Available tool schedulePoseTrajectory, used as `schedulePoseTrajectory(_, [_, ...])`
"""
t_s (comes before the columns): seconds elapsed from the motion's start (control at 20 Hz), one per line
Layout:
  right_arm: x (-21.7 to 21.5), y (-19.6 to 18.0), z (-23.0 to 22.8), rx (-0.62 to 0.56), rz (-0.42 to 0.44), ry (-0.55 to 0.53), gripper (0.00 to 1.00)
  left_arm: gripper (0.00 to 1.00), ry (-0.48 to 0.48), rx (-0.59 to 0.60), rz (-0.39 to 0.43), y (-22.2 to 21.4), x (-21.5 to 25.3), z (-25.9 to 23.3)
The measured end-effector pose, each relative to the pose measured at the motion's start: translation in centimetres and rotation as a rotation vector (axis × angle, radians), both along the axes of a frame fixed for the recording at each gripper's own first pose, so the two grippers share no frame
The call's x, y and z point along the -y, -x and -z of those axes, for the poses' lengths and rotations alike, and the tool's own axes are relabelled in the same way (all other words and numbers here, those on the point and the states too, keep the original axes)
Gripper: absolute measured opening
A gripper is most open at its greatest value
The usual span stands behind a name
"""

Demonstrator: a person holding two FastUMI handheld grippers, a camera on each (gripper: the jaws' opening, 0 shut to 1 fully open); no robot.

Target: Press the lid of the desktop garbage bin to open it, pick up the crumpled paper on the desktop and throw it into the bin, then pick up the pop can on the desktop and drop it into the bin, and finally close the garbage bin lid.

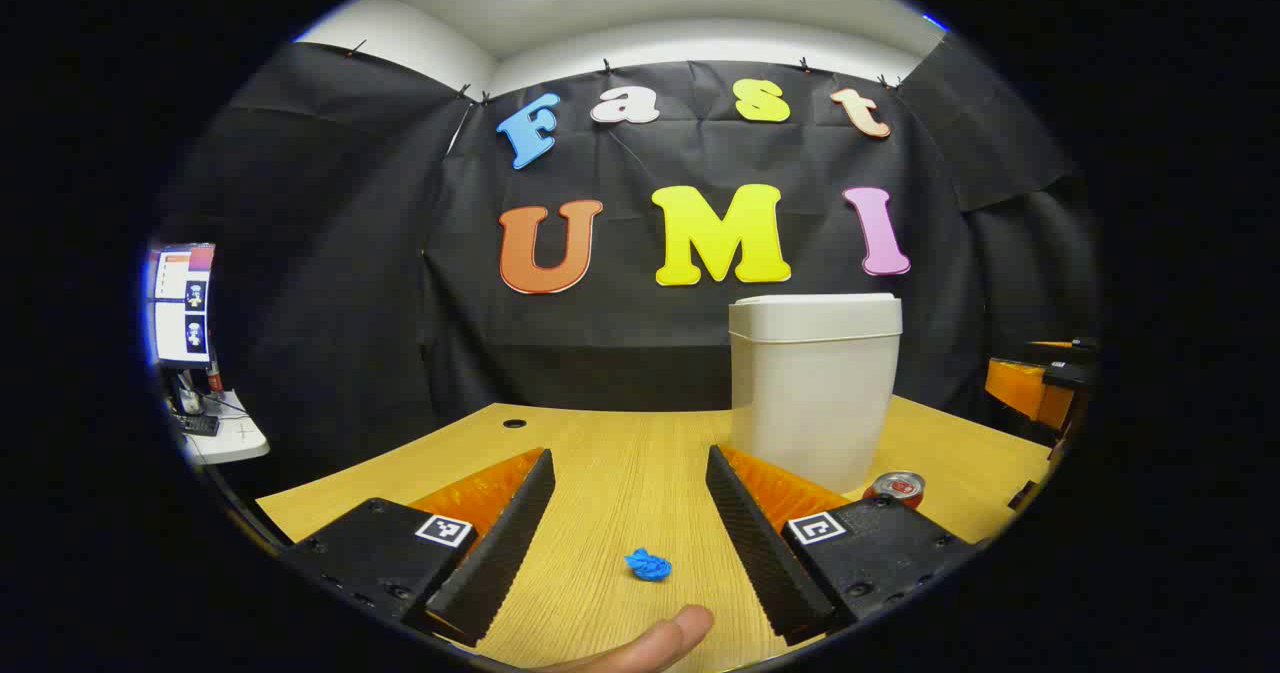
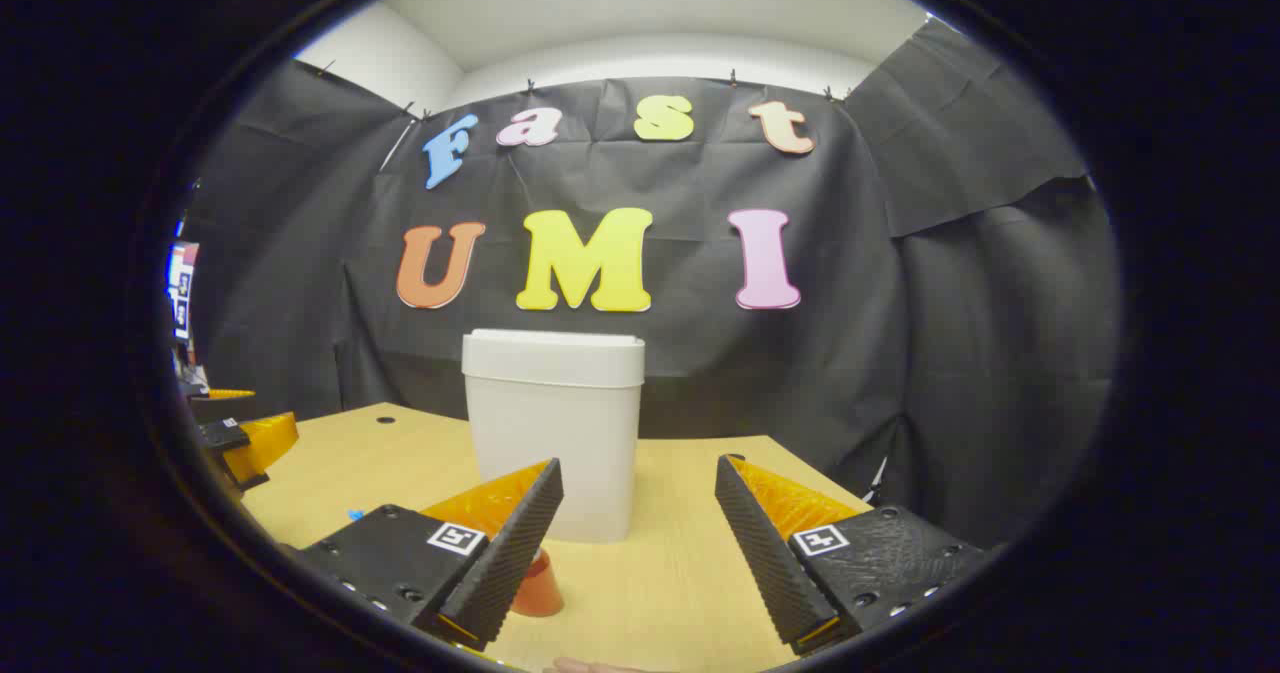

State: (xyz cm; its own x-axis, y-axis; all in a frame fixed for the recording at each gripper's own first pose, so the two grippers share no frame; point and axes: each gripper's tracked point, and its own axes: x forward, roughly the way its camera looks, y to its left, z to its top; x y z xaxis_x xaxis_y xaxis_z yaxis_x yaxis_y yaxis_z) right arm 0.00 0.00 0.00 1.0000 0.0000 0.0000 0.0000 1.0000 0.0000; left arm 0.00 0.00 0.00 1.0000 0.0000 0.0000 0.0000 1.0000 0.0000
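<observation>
Both grippers spread apart, gripping nothing: left gripper, right gripper. Bin lid down, 1 o'clock of crumpled paper; pop can at 3 o'clock.

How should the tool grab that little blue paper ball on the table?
Probably from straight above, pinching across its middle. The small crumpled blue paper ball lies low on the wooden table, roughly round with no handle or edge, so any side works. It sits in front of the open left tool, between the lines of its fingers.
</observation>
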Motion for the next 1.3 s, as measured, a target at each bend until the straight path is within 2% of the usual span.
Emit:
schedulePoseTrajectory(0.15, [-0.3,-0.1,1.3,-0.021,-0.020,0.024,0.96,0.98,0.031,-0.017,0.035,-0.7,1.6,0.4])
schedulePoseTrajectory(0.2, [-0.2,0.0,1.3,-0.016,-0.020,0.020,0.98,0.98,0.018,-0.025,0.037,-0.9,1.9,0.7])
schedulePoseTrajectory(0.3, [-0.3,0.1,1.8,-0.012,-0.024,0.032,0.95,0.99,-0.012,-0.022,0.024,-1.2,2.2,0.5])
schedulePoseTrajectory(0.45, [-0.5,-0.3,3.2,-0.024,-0.027,0.071,0.96,0.98,-0.001,-0.030,0.042,-1.7,3.5,0.8])
schedulePoseTrajectory(0.85, [0.1,-0.9,4.4,-0.067,-0.044,0.018,0.93,0.99,-0.002,-0.053,0.011,-2.3,3.4,1.6])
schedulePoseTrajectory(1.15, [-0.5,-1.0,4.0,-0.064,-0.073,0.011,0.90,0.99,-0.019,-0.050,0.010,-2.3,3.7,1.7])
schedulePoseTrajectory(1.3, [-1.1,-1.9,2.4,-0.047,-0.085,0.020,0.90,0.99,-0.027,-0.052,0.009,-2.3,3.6,2.0])
